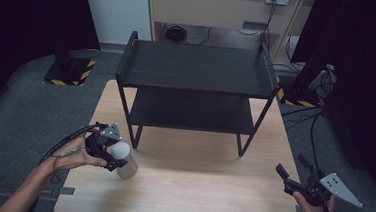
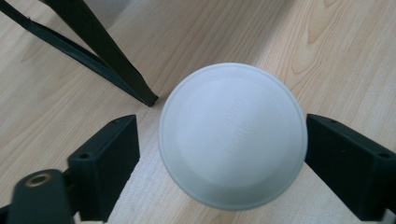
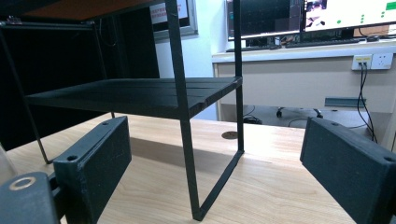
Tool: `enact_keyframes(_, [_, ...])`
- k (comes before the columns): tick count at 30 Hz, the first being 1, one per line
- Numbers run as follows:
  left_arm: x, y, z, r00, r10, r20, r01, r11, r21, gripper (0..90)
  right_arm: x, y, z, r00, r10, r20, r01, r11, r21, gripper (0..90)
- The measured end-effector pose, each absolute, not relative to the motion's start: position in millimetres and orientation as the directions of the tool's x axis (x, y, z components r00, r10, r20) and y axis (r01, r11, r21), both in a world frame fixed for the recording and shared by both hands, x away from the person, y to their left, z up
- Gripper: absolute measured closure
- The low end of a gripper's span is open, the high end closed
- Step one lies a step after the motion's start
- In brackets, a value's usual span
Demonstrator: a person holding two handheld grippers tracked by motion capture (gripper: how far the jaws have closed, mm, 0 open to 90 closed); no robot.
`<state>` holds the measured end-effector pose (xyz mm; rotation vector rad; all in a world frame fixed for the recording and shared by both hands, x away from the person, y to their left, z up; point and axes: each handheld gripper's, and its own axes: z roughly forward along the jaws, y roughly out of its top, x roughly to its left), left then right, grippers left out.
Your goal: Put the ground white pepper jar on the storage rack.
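The left gripper (image 1: 114, 157) straddles a white-lidded container (image 2: 232, 135) standing on the wooden table (image 1: 195, 186) by the black shelf rack's (image 1: 196, 69) front leg (jaws spread, not quite touching). The right gripper (image 1: 291, 179) hangs released, empty.

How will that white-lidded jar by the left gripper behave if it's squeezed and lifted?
The jar looks like a rigid cylinder, so it probably won't deform. Its smooth round lid and curved sides could slip between the left gripper's flat jaws. Tipped over, it would likely roll on the table.
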<state>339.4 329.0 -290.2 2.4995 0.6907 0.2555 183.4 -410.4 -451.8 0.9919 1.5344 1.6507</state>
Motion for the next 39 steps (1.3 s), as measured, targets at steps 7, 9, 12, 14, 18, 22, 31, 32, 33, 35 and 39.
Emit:
enact_keyframes(7, [344.4, 330.9, -295.7, 0.853, 0.522, 0.006, 0.438, -0.722, 0.536, 32.5, 184.0, -409.6, -451.4, -0.496, 0.865, 0.084, 0.027, -0.081, 0.996, 9.4])
enact_keyframes(9, [344.0, 331.9, -296.5, 0.848, 0.530, 0.000, 0.445, -0.713, 0.542, 32.8, 183.9, -409.6, -451.6, -0.495, 0.865, 0.085, 0.026, -0.083, 0.996, 9.4])
enact_keyframes(12, [342.7, 336.2, -299.9, 0.839, 0.544, -0.016, 0.458, -0.689, 0.562, 32.9, 183.3, -409.9, -451.7, -0.492, 0.866, 0.085, 0.025, -0.084, 0.996, 9.5])
enact_keyframes(14, [342.0, 337.6, -300.4, 0.835, 0.550, -0.021, 0.464, -0.682, 0.566, 33.0, 183.1, -409.8, -451.8, -0.489, 0.868, 0.088, 0.026, -0.086, 0.996, 9.6])
enact_keyframes(18, [342.6, 330.8, -293.6, 0.851, 0.524, -0.037, 0.458, -0.704, 0.544, 33.0, 183.3, -409.7, -451.9, -0.487, 0.869, 0.088, 0.025, -0.087, 0.996, 9.6])
enact_keyframes(22, [343.3, 320.9, -276.6, 0.867, 0.495, -0.053, 0.445, -0.722, 0.530, 33.0, 183.5, -409.5, -452.0, -0.491, 0.867, 0.088, 0.022, -0.088, 0.996, 9.6])
enact_keyframes(31, [335.3, 301.1, -206.5, 0.895, 0.446, -0.006, 0.370, -0.737, 0.565, 33.1, 182.7, -410.0, -452.1, -0.485, 0.870, 0.083, 0.014, -0.087, 0.996, 9.6])
enact_keyframes(32, [334.9, 298.0, -195.0, 0.899, 0.437, -0.001, 0.361, -0.741, 0.567, 33.1, 182.8, -410.3, -452.1, -0.486, 0.870, 0.085, 0.015, -0.089, 0.996, 9.6])
enact_keyframes(33, [334.2, 294.6, -182.8, 0.904, 0.427, 0.006, 0.348, -0.746, 0.568, 33.1, 182.7, -410.3, -452.2, -0.485, 0.870, 0.086, 0.015, -0.090, 0.996, 9.6])
enact_keyframes(35, [333.4, 287.9, -157.7, 0.914, 0.406, 0.014, 0.327, -0.754, 0.569, 33.0, 182.4, -410.7, -451.8, -0.486, 0.870, 0.083, 0.013, -0.088, 0.996, 9.7])
enact_keyframes(39, [336.6, 279.2, -108.4, 0.930, 0.368, -0.006, 0.299, -0.746, 0.595, 33.0, 180.8, -412.5, -452.5, -0.476, 0.875, 0.091, 0.003, -0.101, 0.995, 9.6])
